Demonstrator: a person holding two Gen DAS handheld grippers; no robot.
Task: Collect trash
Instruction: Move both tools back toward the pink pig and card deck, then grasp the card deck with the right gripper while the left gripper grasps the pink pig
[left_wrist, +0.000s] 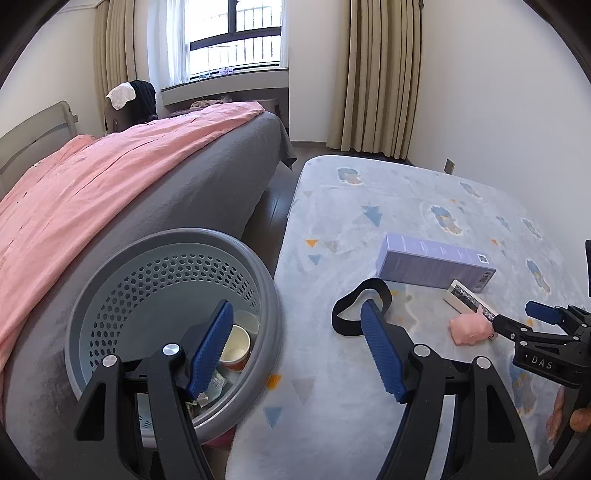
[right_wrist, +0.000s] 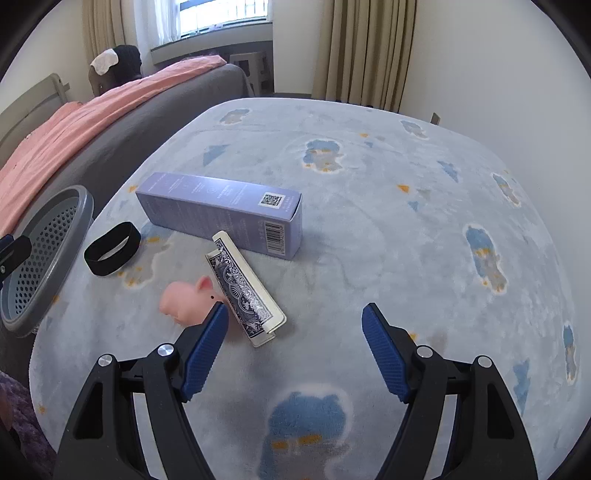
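A grey perforated trash basket (left_wrist: 88, 306) stands by the bed, with a paper cup (left_wrist: 235, 349) and scraps inside; it also shows in the right wrist view (right_wrist: 79, 206). My left gripper (left_wrist: 297, 310) is open and empty, spanning the basket rim and the rug. On the rug lie a purple carton (right_wrist: 221, 210), a playing-card box (right_wrist: 245, 291), a pink toy pig (right_wrist: 188, 301) and a black band (right_wrist: 112, 253). My right gripper (right_wrist: 293, 312) is open and empty, its left fingertip (right_wrist: 218, 317) touching or just over the pig, the card box between the fingers.
A bed with a pink cover (left_wrist: 92, 177) and grey sheet runs along the left. The patterned light-blue rug (right_wrist: 388, 240) covers the floor. Curtains (left_wrist: 376, 74) and a window (left_wrist: 232, 33) stand at the back wall.
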